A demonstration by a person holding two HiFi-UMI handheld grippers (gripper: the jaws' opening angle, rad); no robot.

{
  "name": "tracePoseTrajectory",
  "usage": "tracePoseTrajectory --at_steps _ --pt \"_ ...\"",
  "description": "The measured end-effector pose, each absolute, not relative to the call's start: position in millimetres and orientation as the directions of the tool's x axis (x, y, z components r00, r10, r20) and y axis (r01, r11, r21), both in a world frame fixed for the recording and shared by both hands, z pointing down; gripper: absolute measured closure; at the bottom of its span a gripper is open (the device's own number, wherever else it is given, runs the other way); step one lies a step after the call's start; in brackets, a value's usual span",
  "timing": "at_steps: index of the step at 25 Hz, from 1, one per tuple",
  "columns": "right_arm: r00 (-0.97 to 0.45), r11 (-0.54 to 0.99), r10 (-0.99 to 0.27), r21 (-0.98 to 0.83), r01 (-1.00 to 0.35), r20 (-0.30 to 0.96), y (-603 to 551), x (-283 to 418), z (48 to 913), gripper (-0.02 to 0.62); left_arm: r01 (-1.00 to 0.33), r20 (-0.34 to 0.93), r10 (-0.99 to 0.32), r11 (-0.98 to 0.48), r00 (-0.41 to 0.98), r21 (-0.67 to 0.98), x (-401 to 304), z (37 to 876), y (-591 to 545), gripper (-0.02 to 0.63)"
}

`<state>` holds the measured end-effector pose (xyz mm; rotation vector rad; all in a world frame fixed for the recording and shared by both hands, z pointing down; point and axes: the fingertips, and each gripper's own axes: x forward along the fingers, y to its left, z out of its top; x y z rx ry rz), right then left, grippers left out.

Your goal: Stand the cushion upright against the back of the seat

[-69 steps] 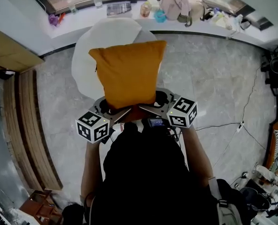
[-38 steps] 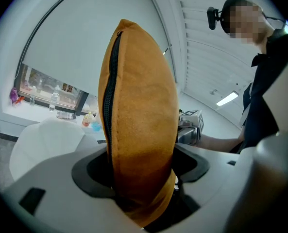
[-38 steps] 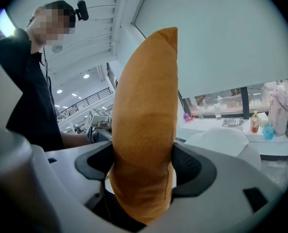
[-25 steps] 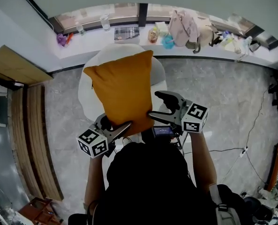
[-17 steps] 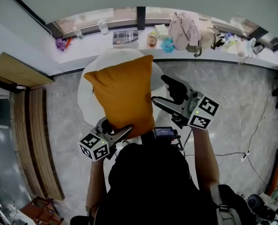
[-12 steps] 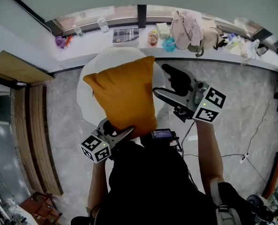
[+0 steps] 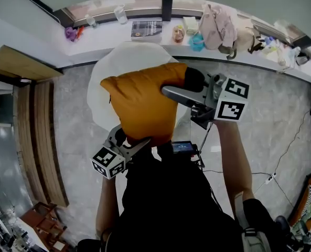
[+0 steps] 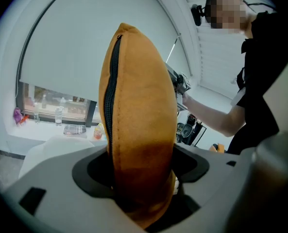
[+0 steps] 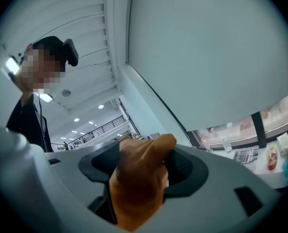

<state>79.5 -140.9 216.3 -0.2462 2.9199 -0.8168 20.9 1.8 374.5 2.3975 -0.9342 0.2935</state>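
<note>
An orange cushion [image 7: 142,106] with a zip along one edge hangs in the air above a white round seat [image 7: 129,54]. My left gripper [image 7: 131,139] is shut on its lower edge; in the left gripper view the cushion [image 8: 139,130] stands edge-on between the pads of the left gripper [image 8: 139,164]. My right gripper [image 7: 179,85] lies level across the cushion's upper right corner. Its jaws are closing, and that bunched corner [image 9: 139,188] fills the gap between the pads of the right gripper [image 9: 141,166].
Behind the seat runs a window ledge [image 7: 108,33] with bottles, a book [image 7: 146,29] and bags [image 7: 221,22]. Wooden slats [image 7: 37,140] line the left. A cable [image 7: 281,156] trails over the marble floor at the right.
My right gripper has risen from the cushion's lower right edge to its upper right corner and turned level over it. The cushion's top has bent toward me. The left gripper keeps its hold.
</note>
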Motion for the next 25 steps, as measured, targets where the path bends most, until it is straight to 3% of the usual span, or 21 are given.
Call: tracePoseTrajectory --at_steps 5,9,14,25 --pt "-0.987 0.852 -0.153 -0.500 -0.152 0.039 -134.4 68.5 225.2 0.405 -0.674 0.424 -0.527 -0.615 0.737 0.408 12.0 387.9 -2.8 0.226" --pt "-0.984 0.846 -0.157 -0.503 -0.179 0.085 -130.9 53.0 229.6 0.456 -0.658 0.421 -0.509 -0.627 0.751 0.417 4.1 399.4 -7.1 0.198" --pt "-0.985 0.839 -0.157 -0.518 -0.168 0.065 -125.2 43.5 228.0 0.472 -0.626 0.441 -0.452 -0.640 0.776 0.446 -1.9 406.9 -6.1 0.154" --pt "-0.988 0.841 -0.154 -0.521 -0.145 0.027 -113.1 29.3 231.6 0.482 -0.633 0.416 -0.477 -0.571 0.774 0.522 -39.7 413.8 4.8 0.144"
